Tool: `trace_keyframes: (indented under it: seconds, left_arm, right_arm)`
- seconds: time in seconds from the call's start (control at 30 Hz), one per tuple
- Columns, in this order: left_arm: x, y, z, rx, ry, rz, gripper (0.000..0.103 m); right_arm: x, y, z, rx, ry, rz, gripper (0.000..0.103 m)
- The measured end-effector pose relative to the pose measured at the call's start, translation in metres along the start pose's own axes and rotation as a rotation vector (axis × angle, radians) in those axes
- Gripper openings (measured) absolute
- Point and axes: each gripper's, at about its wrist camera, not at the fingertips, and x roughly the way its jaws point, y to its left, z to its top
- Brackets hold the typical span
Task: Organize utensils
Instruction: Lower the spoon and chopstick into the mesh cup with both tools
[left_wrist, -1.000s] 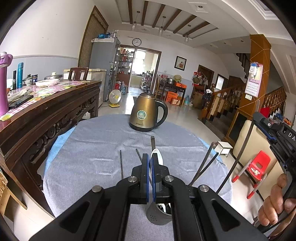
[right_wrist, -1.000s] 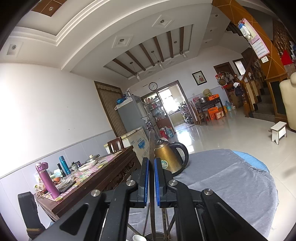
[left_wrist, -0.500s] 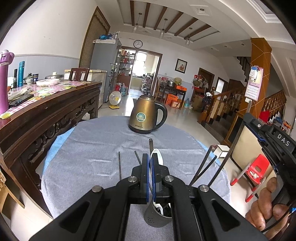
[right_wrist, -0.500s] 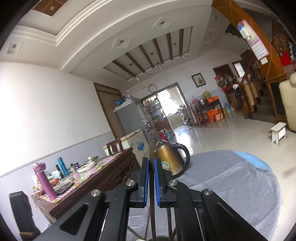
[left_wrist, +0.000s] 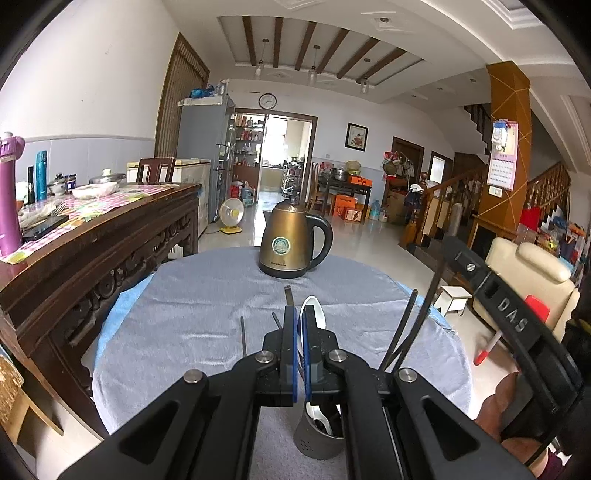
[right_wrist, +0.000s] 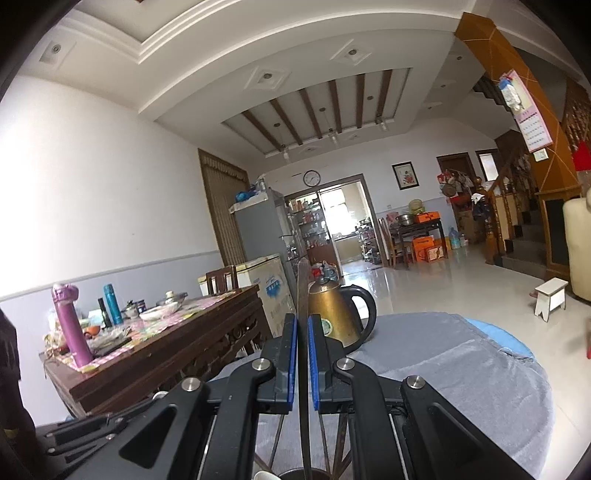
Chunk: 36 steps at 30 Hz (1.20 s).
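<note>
Blue-padded jaws of our left gripper (left_wrist: 300, 345) sit clamped on the white spoon (left_wrist: 313, 315), whose other end drops into the grey utensil holder (left_wrist: 318, 437) below. Our right gripper (right_wrist: 302, 356) pinches a thin metal knife blade (right_wrist: 303, 291) upright between its pads. Dark chopsticks (left_wrist: 402, 338) lean out of the holder. Beyond, on the grey tablecloth (left_wrist: 199, 314), stands a bronze electric kettle (left_wrist: 288, 245); a carved wooden sideboard (left_wrist: 92, 240) runs along our left.
</note>
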Motion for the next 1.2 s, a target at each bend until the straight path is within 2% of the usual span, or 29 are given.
trace_keyframes:
  seconds: [0.47,1.2]
  left_arm:
    - [0.005,-0.010,-0.010,0.064,0.040,0.022,0.002]
    - [0.007,-0.016,-0.022,0.081,0.091,0.020,0.002]
  right_arm:
    - [-0.003,-0.011,-0.011,0.006,0.053,-0.001,0.007]
    - [-0.004,-0.019,-0.029,0.004,0.125,-0.009,0.007]
